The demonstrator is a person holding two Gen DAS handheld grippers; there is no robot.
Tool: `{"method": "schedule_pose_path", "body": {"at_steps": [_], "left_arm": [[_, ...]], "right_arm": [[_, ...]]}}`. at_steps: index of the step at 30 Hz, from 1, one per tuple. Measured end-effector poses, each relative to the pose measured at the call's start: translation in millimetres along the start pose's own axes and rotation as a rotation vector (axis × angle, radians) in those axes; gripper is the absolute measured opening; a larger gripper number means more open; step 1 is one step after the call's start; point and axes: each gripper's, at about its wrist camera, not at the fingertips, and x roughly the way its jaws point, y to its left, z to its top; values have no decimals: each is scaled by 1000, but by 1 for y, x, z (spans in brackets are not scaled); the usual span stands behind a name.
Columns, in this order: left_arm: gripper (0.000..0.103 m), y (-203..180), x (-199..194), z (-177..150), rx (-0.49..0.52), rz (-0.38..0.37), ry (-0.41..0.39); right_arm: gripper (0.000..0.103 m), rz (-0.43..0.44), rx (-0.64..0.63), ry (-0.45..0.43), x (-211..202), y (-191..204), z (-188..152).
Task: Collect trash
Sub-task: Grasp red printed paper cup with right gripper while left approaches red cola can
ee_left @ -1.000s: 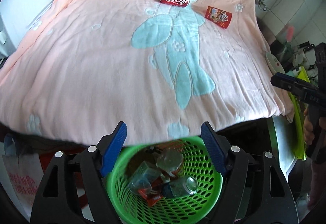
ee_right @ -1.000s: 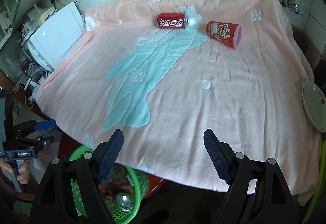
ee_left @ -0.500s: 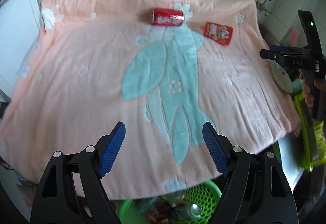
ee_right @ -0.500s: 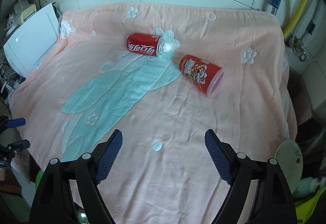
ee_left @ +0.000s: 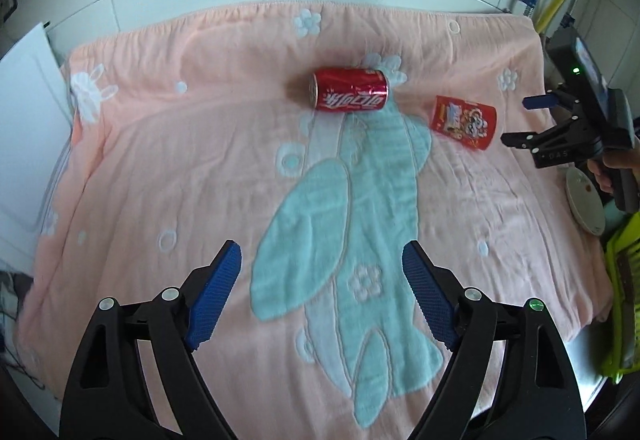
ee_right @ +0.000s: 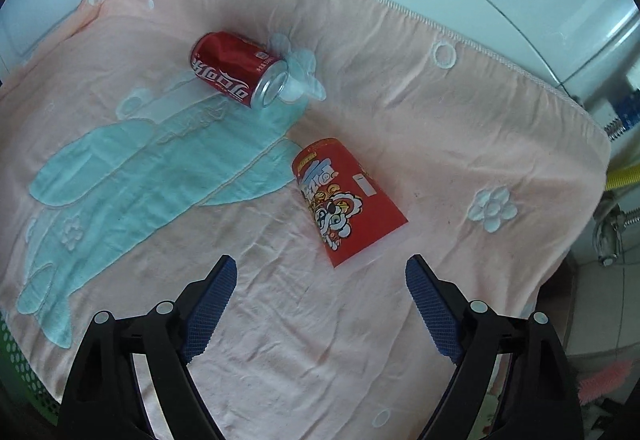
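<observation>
Both tongs point steeply downward with nothing between their blue pads. The left tongs (ee_left: 321, 296) are opening, jaws spread wide. The right tongs (ee_right: 320, 310) are opening too, gripped by a hand (ee_left: 614, 168) off to the left tongs' right.

My basket (ee_right: 16, 372) barely shows — just a green perforated sliver at the lower left edge of my right view, contents out of sight. The plate (ee_left: 584, 204) in my left view is half hidden behind my right gripper (ee_left: 534, 122), whose handle runs off the frame's right side. The cup (ee_right: 344, 200) print is too small to read — and its open mouth faces away from me.
</observation>
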Motion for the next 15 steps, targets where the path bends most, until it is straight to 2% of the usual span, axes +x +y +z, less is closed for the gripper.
{"method": "schedule_pose_path", "body": {"at_steps": [7,15], "left_arm": [[85,-7,28,47,88,20,-25],[87,-25,67,84,220,21,-38]], "right_arm": [[83,-39,-86,63,48,-5,28],[83,-77,-165,137,92,-9,35]]}}
